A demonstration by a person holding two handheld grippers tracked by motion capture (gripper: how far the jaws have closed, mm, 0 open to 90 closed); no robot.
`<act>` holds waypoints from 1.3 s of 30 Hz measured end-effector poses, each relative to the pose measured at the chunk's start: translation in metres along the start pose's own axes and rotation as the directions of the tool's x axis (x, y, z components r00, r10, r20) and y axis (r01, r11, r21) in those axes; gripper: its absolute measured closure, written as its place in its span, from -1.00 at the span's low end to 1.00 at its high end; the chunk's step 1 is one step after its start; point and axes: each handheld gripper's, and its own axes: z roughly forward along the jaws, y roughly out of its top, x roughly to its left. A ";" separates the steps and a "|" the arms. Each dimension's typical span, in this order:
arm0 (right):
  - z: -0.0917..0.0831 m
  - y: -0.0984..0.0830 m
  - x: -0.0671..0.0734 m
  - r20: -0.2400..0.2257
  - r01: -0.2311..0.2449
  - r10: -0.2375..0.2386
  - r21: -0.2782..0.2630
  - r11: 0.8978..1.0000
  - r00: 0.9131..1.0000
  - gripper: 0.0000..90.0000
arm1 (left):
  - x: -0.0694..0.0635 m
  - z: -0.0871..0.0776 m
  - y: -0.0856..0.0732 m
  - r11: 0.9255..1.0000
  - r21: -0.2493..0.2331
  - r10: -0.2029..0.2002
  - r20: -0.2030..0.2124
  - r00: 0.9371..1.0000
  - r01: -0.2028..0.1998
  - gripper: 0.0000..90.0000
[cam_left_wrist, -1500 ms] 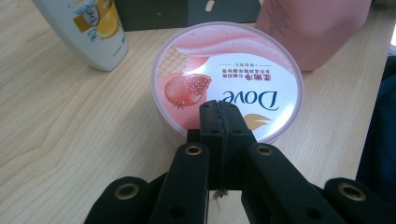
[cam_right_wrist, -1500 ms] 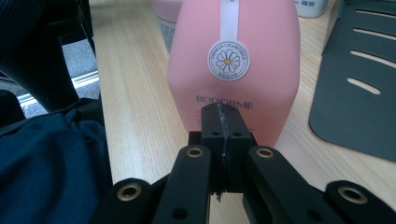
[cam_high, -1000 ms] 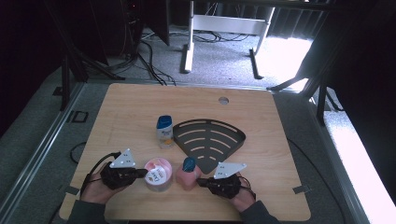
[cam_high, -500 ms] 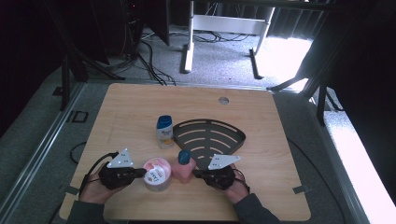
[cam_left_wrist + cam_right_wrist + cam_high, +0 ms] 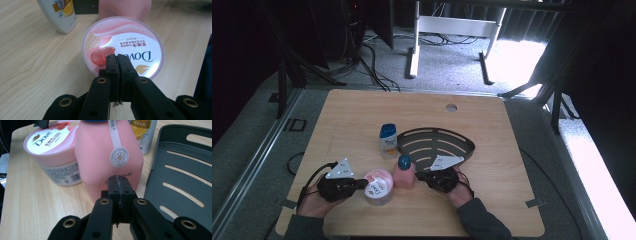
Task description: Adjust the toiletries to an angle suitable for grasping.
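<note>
Left claw (image 5: pixel 362 183): jaws closed together, holding nothing; tips at the rim of the Dove tub (image 5: pixel 378 186), at its 9 o'clock.
Left gripper view: tub lid print legible, pomegranate picture.
Right gripper view: daisy sticker on pink bottle (image 5: pixel 107 157).
Right claw (image 5: pixel 419 176): jaws shut, empty; tips at the bottle's 3 o'clock side.
Around: white bottle (image 5: pixel 387 141) at 12 o'clock of tub; grey slotted tray (image 5: pixel 436 143) on bench (image 5: pixel 492 130).
Change: pink bottle and right claw now further left, bottle beside tub.

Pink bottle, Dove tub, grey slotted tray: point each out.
pink bottle (image 5: pixel 100 162): right gripper view, front face.
Dove tub (image 5: pixel 125 45): left gripper view, lid centre.
grey slotted tray (image 5: pixel 412 136): high view, left rim.
</note>
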 end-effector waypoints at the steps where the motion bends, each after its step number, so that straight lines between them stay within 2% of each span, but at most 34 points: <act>1: 0.002 0.001 -0.001 0.000 -0.005 0.005 -0.003 1.000 1.000 1.00 | 0.000 0.000 0.000 1.000 0.000 -0.001 0.000 1.000 0.001 0.95; 11: 0.010 0.015 -0.002 0.057 0.029 -0.030 0.016 0.999 0.998 1.00 | -0.001 0.003 0.001 1.000 -0.012 0.003 0.012 1.000 -0.003 0.96; 14: 0.004 0.015 0.002 0.028 0.032 -0.032 -0.003 0.999 0.999 1.00 | -0.001 0.002 0.001 1.000 -0.013 0.002 0.007 1.000 -0.002 0.95; 17: -0.001 0.013 0.012 0.008 0.053 -0.053 -0.002 0.999 0.999 1.00 | 0.000 0.003 0.001 1.000 -0.015 -0.005 -0.010 1.000 0.005 0.95; 20: 0.001 0.009 0.023 -0.018 0.084 -0.083 0.013 0.996 0.996 1.00 | 0.001 0.002 0.001 1.000 -0.017 -0.017 -0.027 0.999 0.017 0.95; 23: 0.006 0.008 0.027 -0.028 0.092 -0.092 0.024 0.995 0.995 1.00 | 0.004 0.001 -0.001 0.999 -0.021 -0.036 -0.040 0.999 0.035 0.94; 33: 0.014 0.012 0.017 -0.005 0.081 -0.081 0.022 0.996 0.997 1.00 | 0.007 -0.003 -0.004 0.999 -0.023 -0.047 -0.038 0.998 0.046 0.94; 39: 0.019 0.017 0.012 -0.005 0.072 -0.072 0.022 0.997 0.997 1.00 | 0.015 -0.008 -0.011 0.995 -0.050 -0.089 -0.056 0.994 0.086 0.94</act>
